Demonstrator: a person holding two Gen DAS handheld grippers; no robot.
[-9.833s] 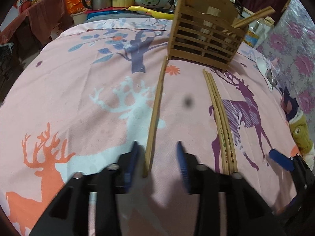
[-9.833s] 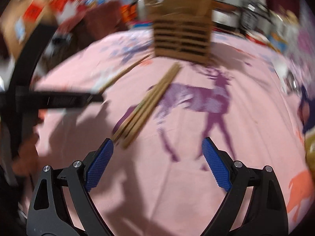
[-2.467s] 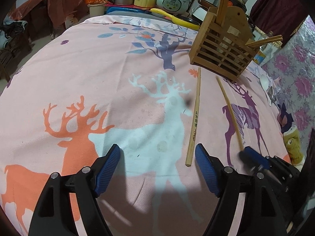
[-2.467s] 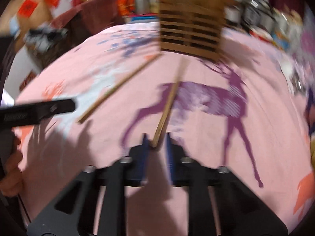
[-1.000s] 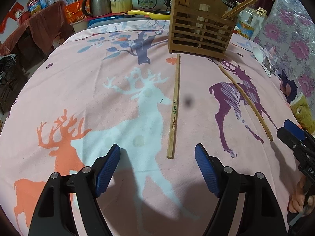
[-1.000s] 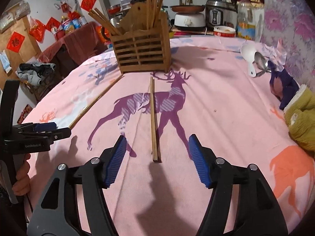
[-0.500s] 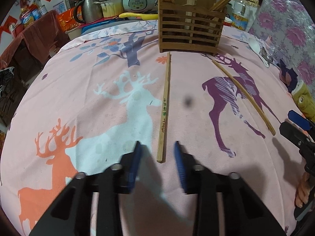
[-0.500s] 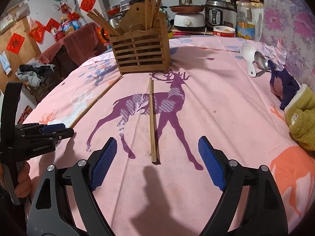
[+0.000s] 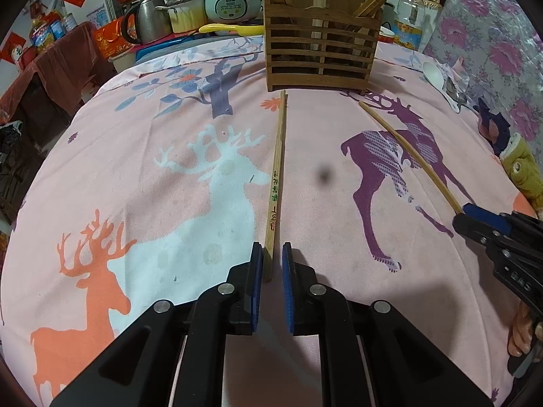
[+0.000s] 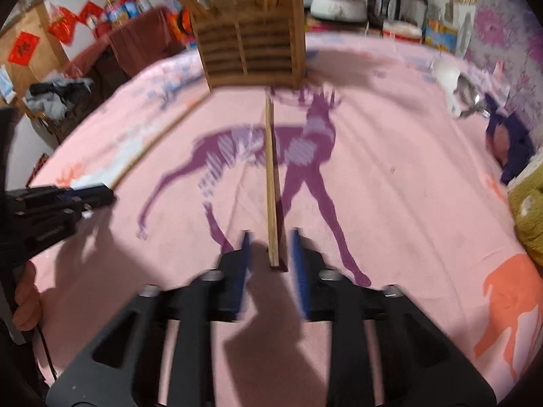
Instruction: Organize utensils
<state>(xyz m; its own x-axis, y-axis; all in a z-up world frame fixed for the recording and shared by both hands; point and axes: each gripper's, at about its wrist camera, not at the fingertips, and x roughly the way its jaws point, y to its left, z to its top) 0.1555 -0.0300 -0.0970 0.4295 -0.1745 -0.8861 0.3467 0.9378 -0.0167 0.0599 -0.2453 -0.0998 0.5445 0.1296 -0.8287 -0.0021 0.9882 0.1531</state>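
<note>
A pink cloth printed with deer (image 9: 190, 156) covers the counter, and kitchen pots stand behind it. At the far side stands a slatted wooden holder (image 9: 320, 52) with several chopsticks already upright in it. Two chopsticks lie flat on the cloth, well apart from each other.

The left tongs (image 9: 272, 268) have just been closing; the near end of the printed chopstick (image 9: 275, 183) stands between the pads, and the gap left is very small, but I cannot tell if both pads press it. The right tongs (image 10: 269, 254) have also just been closing around the near end of the plain chopstick (image 10: 271, 176); the picture is blurred, and a gap shows on each side.

I judge the sticks light, stiff and smooth. Held at the very end, a stick may swing or slip, so a grip a little further in seems safer.
</note>
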